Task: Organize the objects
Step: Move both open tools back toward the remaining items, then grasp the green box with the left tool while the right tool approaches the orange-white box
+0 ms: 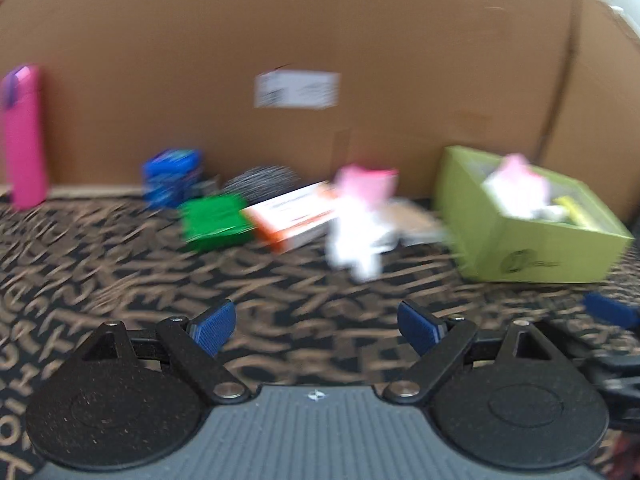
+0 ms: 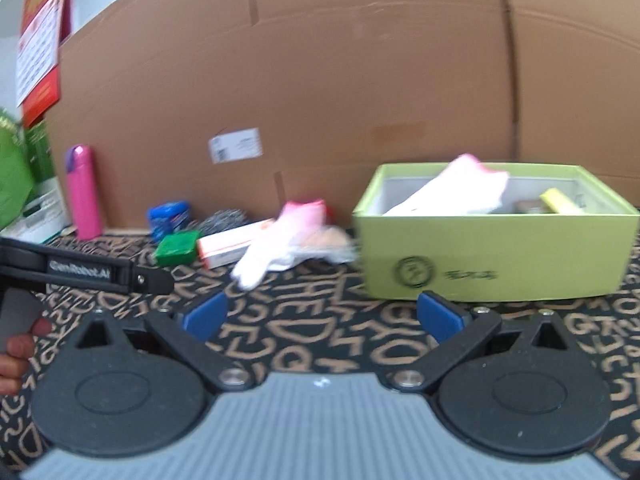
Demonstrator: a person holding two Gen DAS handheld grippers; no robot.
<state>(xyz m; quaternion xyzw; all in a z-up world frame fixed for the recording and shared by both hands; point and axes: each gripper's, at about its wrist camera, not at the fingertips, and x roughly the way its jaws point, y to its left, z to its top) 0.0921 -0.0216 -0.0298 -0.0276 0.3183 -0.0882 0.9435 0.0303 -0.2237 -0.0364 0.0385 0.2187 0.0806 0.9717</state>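
Observation:
A lime green box [image 1: 532, 236] [image 2: 496, 252] stands on the patterned mat at the right and holds a white and pink glove [image 2: 452, 188] and a yellow item [image 2: 560, 200]. Left of it lie a white and pink glove [image 1: 360, 220] [image 2: 276, 240], an orange and white carton [image 1: 292, 216] [image 2: 232, 244], a green sponge [image 1: 214, 220] [image 2: 178, 248], a steel scourer [image 1: 260, 180] [image 2: 222, 218] and a blue packet [image 1: 172, 176] [image 2: 168, 216]. My left gripper [image 1: 316, 328] is open and empty, short of the pile. My right gripper [image 2: 324, 316] is open and empty before the box.
A pink bottle [image 1: 24, 136] [image 2: 82, 192] stands at the far left against a large cardboard wall [image 1: 320, 60] [image 2: 320, 80]. Green packages [image 2: 24, 184] lean at the left edge. The left gripper's body [image 2: 88, 272] and a hand show at the left of the right wrist view.

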